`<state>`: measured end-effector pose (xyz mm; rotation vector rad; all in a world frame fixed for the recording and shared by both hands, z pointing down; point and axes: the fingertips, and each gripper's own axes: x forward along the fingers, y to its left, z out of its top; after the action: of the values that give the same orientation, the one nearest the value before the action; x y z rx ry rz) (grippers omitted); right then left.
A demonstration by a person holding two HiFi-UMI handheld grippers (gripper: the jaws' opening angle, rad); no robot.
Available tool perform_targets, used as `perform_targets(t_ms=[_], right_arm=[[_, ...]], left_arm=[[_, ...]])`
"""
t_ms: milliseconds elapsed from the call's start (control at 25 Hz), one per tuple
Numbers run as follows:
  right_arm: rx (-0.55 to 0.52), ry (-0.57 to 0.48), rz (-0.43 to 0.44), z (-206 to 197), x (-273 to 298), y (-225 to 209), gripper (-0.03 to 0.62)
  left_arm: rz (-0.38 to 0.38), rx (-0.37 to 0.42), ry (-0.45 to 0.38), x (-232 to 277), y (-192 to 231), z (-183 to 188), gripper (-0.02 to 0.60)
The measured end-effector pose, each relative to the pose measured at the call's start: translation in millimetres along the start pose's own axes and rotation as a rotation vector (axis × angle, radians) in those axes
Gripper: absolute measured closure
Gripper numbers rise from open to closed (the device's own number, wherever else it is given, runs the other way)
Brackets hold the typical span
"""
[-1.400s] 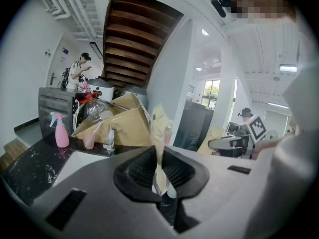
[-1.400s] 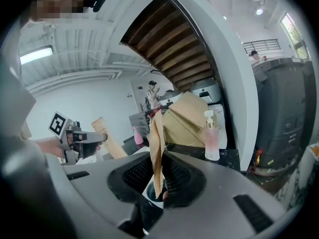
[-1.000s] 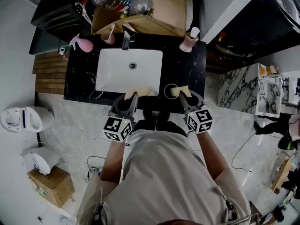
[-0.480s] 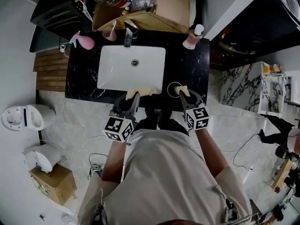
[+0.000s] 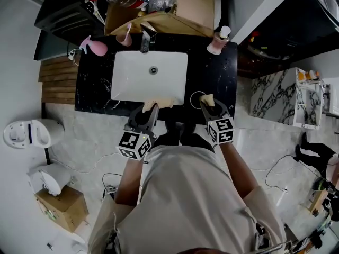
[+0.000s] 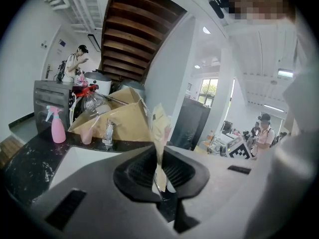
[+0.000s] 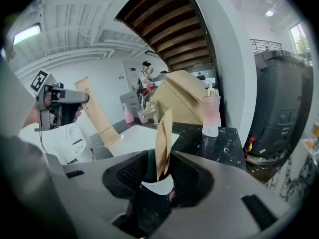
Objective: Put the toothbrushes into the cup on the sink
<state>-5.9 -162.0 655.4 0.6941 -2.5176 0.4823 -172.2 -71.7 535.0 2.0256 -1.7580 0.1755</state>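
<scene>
The first drop is happening right now. The right gripper [image 7: 158,171] hangs over the cup [image 7: 158,185], which sits on the black counter [image 5: 212,73] just right of the basin's [image 5: 132,81] front corner. Its jaws are opening. The right-hand toothbrush [image 7: 163,133] stands between them with its lower end inside the cup and a gap on either side, so I'd say it is released or nearly so.

The left gripper [image 6: 160,171], at the basin's front rim, is clamped tight on the left-hand toothbrush [image 6: 159,143], which sticks up and leans toward the basin.

To my eye the next move is lifting the right gripper straight up so it doesn't drag the sleeve out, then carrying the left one across from the basin's rim to the cup.

Both brushes are in flat, tan kraft-paper sleeves, thin and light, likely to flex or catch. The cup looks small, round, dark-sided with a pale rim. The basin is smooth white and rectangular; the counter is glossy, white-veined black stone.
</scene>
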Motion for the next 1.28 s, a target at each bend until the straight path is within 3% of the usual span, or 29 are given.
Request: perform_targets(t_ms=[160, 600, 1280], right_arm=[[0.009, 0.005, -0.025, -2.4, -0.9, -4.7, 0.390], [0.057, -0.014, -0.054, -4.1, -15.5, -8.8, 0.370], [0.185, -0.060, -0.085, -10.7, -57.1, -8.6, 0.370]], left_arm=[[-0.005, -0.004, -0.002, -1.6, -1.2, 0.7, 0.546], [-0.034, 0.021, -0.025, -4.8, -8.5, 14.3, 0.546], [-0.210, 0.110, -0.001, 43.5, -63.2, 23.3, 0.546]])
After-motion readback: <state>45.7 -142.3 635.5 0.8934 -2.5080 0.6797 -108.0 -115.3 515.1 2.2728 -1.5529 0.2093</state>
